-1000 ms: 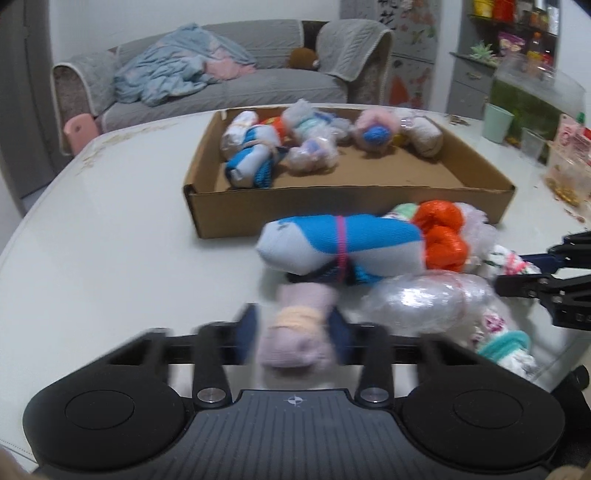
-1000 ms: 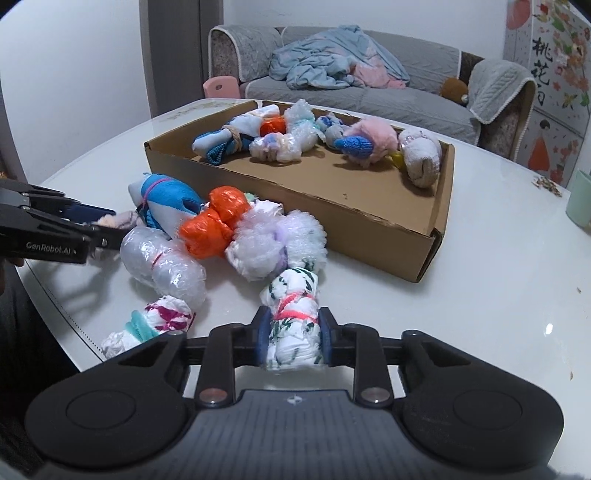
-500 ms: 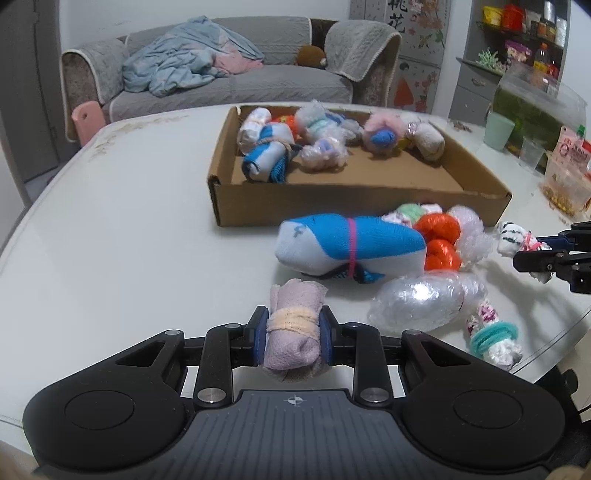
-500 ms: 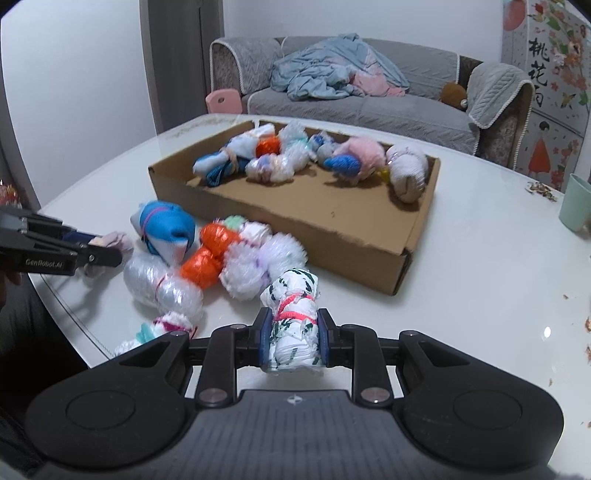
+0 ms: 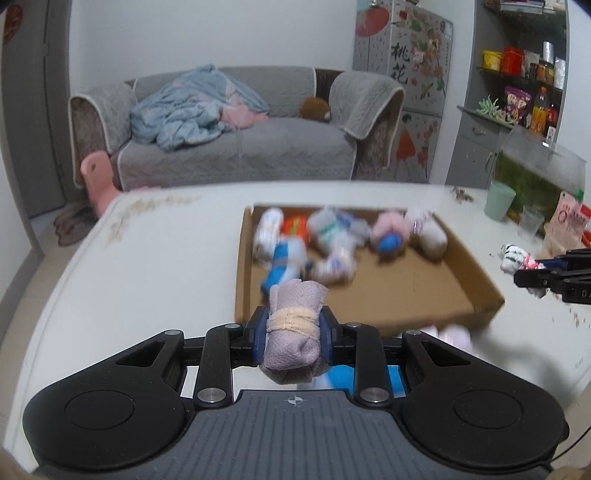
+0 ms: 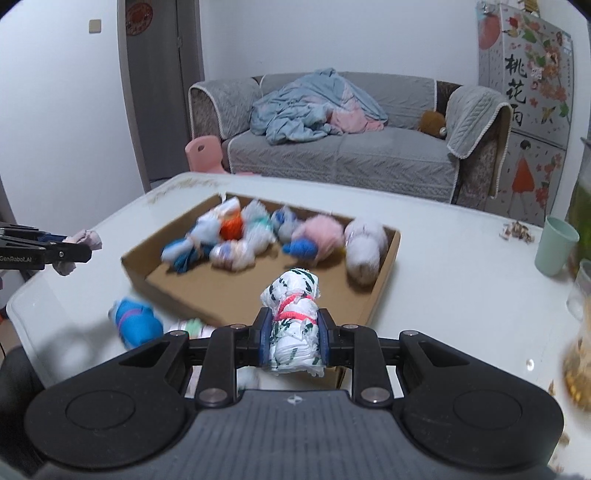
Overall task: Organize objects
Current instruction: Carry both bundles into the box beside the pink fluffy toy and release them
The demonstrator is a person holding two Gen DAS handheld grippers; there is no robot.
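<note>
Your left gripper (image 5: pixel 292 338) clamps a lilac cloth roll (image 5: pixel 294 334); your right gripper (image 6: pixel 293 341) clamps a patterned white bundle (image 6: pixel 293 325), cardboard box (image 6: pixel 384 291) directly ahead.

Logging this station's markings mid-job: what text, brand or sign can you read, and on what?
"GenRobot.AI": side of the left tongs.
"桃花" plus a third, unclear character: decorated fridge.
"桃花": same fridge.
"DA", cut off: right tongs.
Pink packet, shelf jars, red door ornament: too blurred.
</note>
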